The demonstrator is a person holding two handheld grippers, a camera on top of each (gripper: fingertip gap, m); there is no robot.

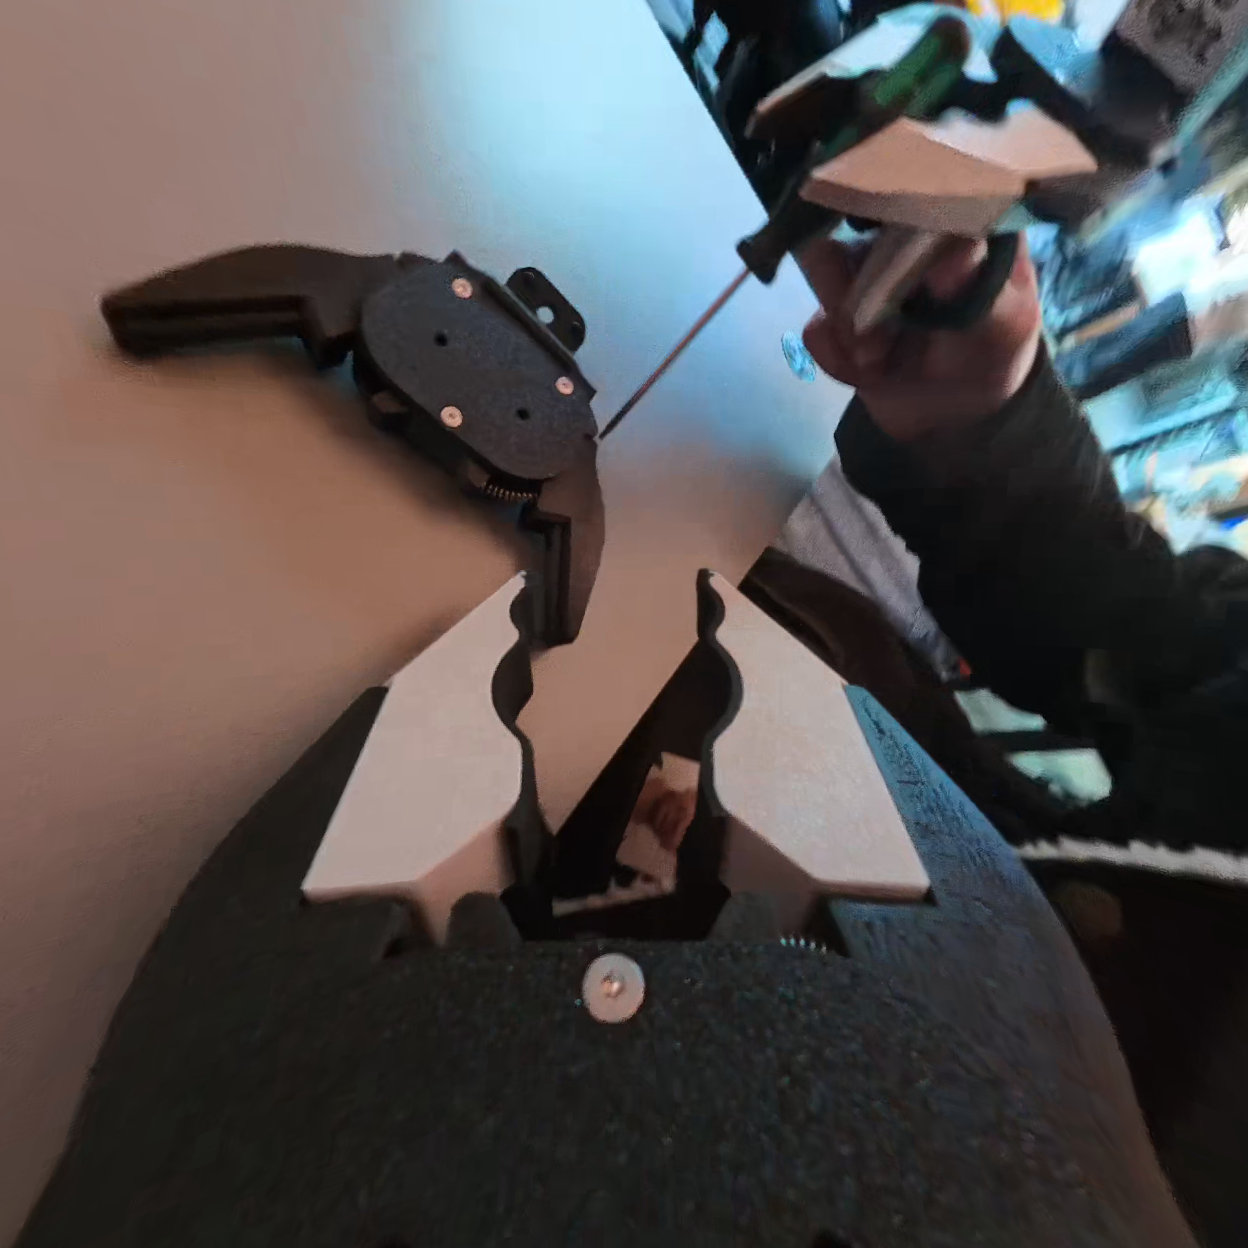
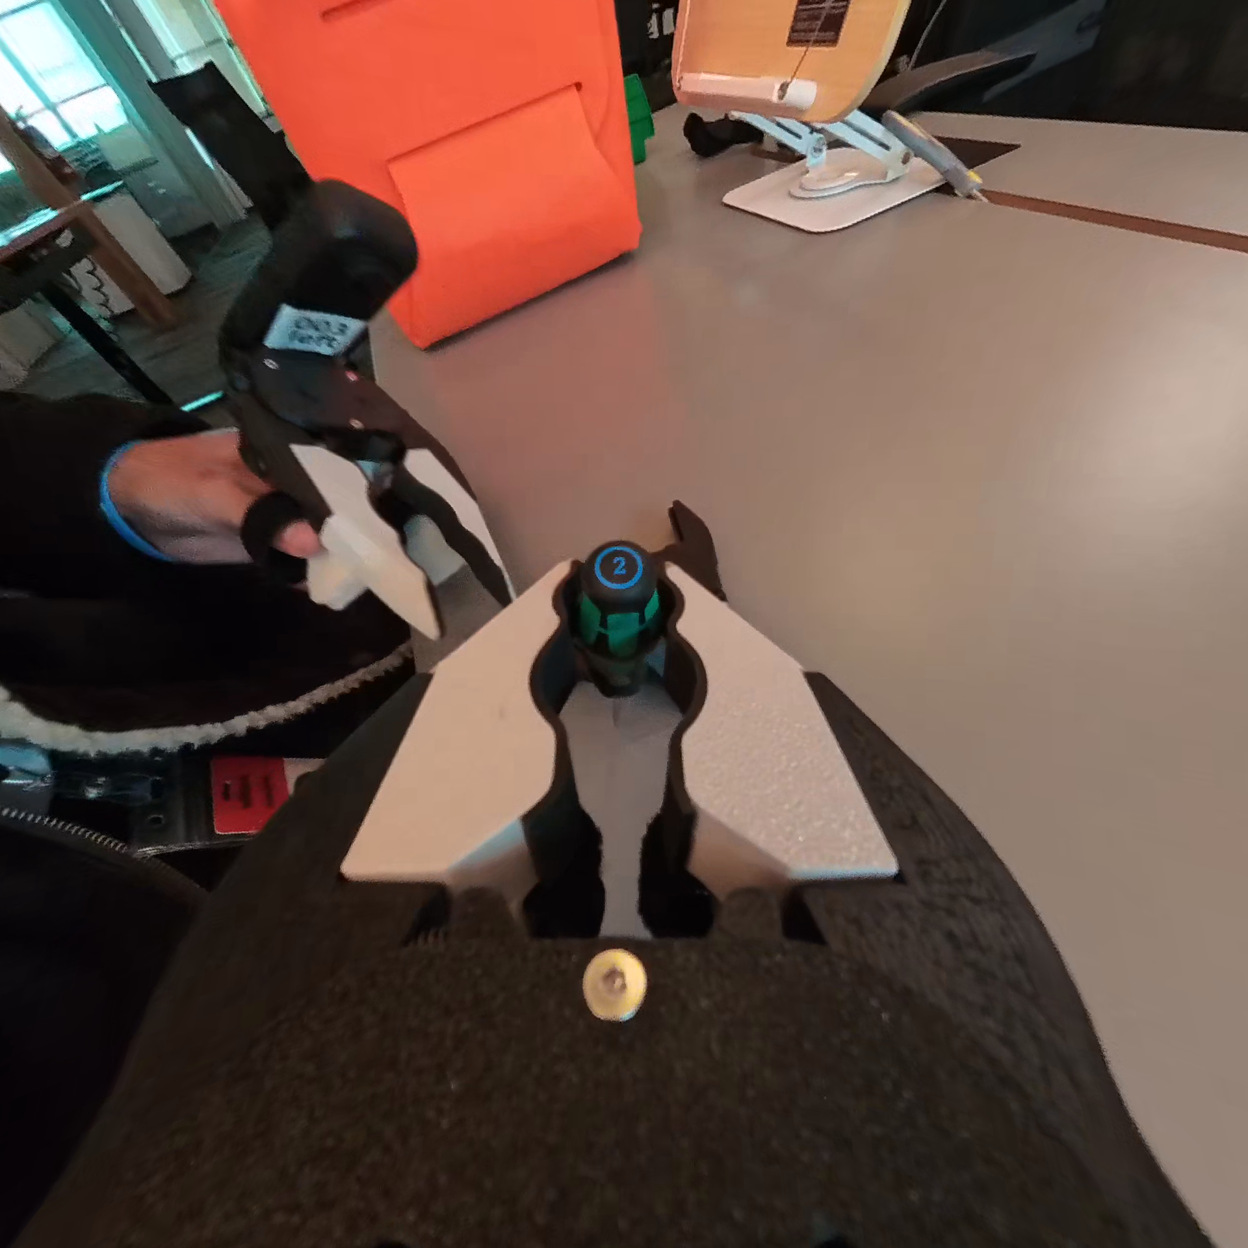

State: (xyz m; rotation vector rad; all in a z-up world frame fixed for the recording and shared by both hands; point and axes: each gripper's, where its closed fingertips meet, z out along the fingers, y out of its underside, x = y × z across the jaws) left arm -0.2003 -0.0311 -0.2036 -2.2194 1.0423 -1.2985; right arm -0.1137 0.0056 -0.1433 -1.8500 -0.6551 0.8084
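The right tongs [image 2: 618,608] clamp a green-and-black screwdriver [image 2: 616,611] by its handle, its thin shaft tip touching the edge of a black gripper assembly [image 1: 473,385] lying on the grey counter [image 2: 878,473]. The left tongs [image 1: 611,594] stand parted (nothing between them), just beside one of that assembly's fingers.
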